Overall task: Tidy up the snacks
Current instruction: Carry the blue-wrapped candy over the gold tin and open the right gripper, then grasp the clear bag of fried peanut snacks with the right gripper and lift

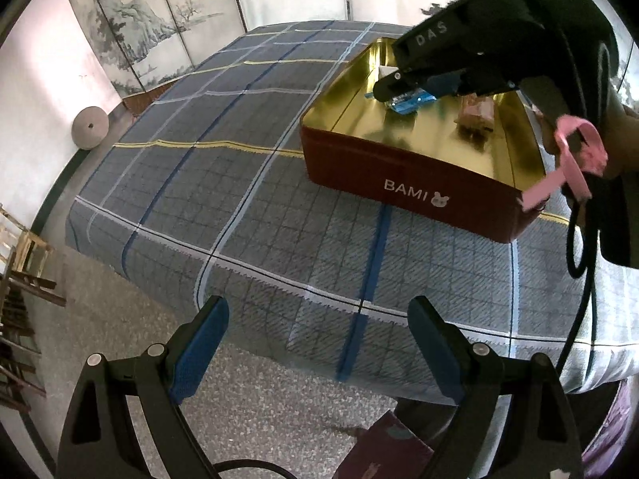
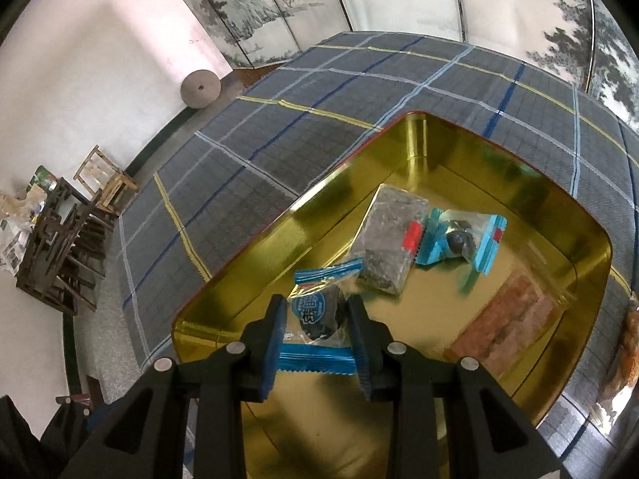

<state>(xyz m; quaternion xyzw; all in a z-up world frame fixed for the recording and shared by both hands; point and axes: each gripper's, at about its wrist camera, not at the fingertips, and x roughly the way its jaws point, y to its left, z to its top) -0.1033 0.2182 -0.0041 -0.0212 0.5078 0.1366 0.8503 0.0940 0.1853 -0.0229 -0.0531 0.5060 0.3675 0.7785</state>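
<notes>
Overhead, right gripper [image 2: 317,329] clenched on a blue-ended snack packet [image 2: 319,315], poised inside the red BAMI tin [image 1: 403,175] at about 7 o'clock of its gold floor. Farther in: clear dark-filled packet [image 2: 389,239] near centre, second blue packet [image 2: 459,239] at 2 o'clock, reddish wrapped bar [image 2: 515,315] at 4 o'clock. Left gripper [image 1: 317,343] released, spread wide, holding nothing, above the plaid cloth [image 1: 223,183] edge.

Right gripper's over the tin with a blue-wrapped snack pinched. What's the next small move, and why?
Probably open the right gripper and release the blue-wrapped snack. It already hangs inside the gold-lined tin, above bare floor beside the grey packet, so a drop should land cleanly. The left gripper is open and well back.
</notes>
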